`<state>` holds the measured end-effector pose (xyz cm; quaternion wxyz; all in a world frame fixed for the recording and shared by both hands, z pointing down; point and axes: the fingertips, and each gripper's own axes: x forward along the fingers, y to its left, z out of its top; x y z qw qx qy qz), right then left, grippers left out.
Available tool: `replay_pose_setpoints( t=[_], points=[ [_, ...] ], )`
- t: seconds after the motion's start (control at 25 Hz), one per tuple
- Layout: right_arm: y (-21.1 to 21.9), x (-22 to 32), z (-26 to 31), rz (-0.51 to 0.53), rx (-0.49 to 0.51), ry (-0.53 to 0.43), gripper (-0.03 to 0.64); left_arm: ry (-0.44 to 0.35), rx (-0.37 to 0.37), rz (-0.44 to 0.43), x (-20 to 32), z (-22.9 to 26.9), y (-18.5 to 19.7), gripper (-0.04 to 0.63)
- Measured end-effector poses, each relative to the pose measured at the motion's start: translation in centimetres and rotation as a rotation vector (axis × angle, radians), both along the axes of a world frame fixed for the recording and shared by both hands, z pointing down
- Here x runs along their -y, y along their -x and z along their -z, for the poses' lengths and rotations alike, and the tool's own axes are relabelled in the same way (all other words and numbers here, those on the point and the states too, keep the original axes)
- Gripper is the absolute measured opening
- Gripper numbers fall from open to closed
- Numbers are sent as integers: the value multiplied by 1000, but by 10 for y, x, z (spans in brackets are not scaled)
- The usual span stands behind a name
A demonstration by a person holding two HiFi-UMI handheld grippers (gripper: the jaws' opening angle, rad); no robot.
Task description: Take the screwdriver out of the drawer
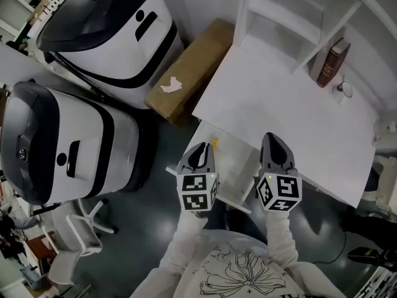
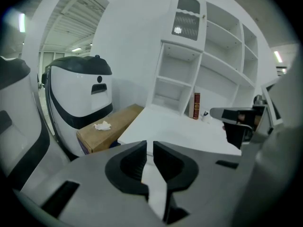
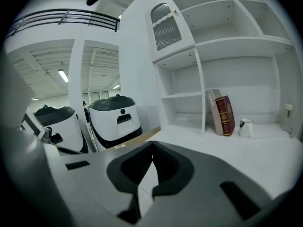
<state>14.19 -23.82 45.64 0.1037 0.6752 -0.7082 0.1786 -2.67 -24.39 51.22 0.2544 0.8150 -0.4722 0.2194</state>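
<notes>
An open white drawer (image 1: 232, 166) sticks out from the front of the white desk (image 1: 285, 104). At its far left edge lies a small orange-yellow thing (image 1: 215, 143), perhaps the screwdriver's handle; the rest of it is hidden. My left gripper (image 1: 200, 149) hovers over the drawer's left part, its jaws all but together with only a thin slit and nothing between them (image 2: 150, 145). My right gripper (image 1: 273, 140) hangs over the drawer's right side by the desk edge, jaws shut and empty (image 3: 152, 145).
Two big white-and-black machines (image 1: 111, 30) (image 1: 56, 141) stand left of the desk, with a long cardboard box (image 1: 189, 67) between them and the desk. A red book (image 1: 332, 61) and a small cup (image 1: 345, 89) sit by the shelf unit (image 3: 208, 56). A white chair (image 1: 84, 228) stands lower left.
</notes>
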Motion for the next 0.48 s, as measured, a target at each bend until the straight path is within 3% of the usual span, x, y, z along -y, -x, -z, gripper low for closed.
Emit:
replay_pose_setpoints(
  t=[0.48],
  points=[
    [-19, 8, -38, -57, -13, 73, 3, 186, 63, -112, 12, -81, -22, 91]
  ],
)
